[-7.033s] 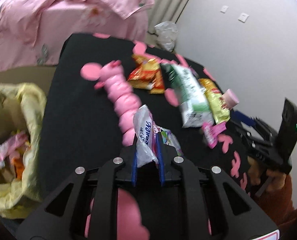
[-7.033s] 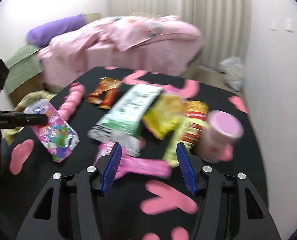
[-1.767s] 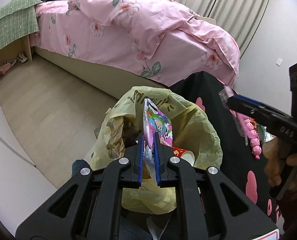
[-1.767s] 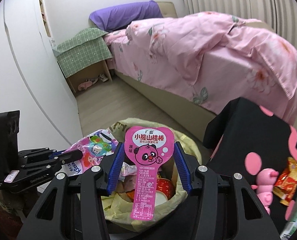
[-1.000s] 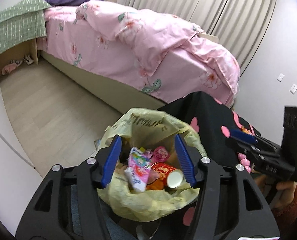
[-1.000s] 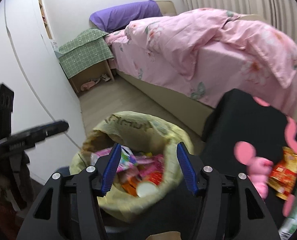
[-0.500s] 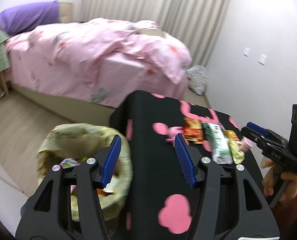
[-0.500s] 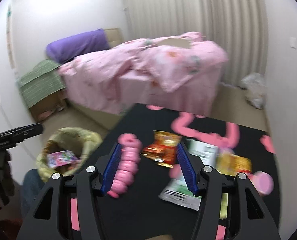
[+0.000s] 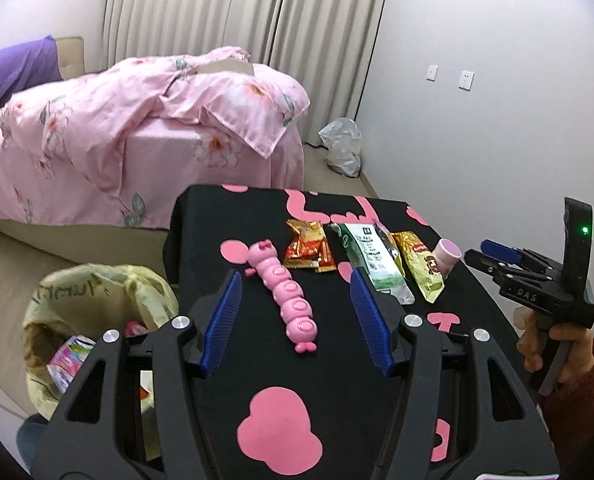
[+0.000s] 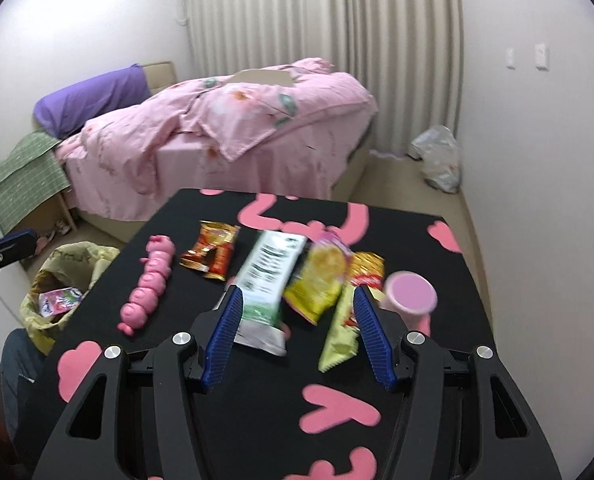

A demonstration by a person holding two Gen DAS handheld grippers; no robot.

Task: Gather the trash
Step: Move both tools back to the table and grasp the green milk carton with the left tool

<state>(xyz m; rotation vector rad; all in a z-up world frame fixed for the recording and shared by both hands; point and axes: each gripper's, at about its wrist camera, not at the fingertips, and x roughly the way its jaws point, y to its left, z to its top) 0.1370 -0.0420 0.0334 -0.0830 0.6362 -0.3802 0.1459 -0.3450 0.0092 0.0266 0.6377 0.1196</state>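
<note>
Both hand-held grippers are empty, with jaws wide apart: the left hand-held gripper above the pink caterpillar toy, the right hand-held gripper above the green-white packet and yellow wrappers. This trash lies on the black tabletop. The yellow trash bag stands on the floor just beside the tabletop's left edge.

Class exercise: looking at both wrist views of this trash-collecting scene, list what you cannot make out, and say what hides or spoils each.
- Trash bag contents, left wrist view: mostly hidden by the left gripper body and the bag's folded rim.
- Yellow snack packets, right wrist view: print blurred, unreadable.
- Pink cup, right wrist view: base hidden behind the right gripper finger.
</note>
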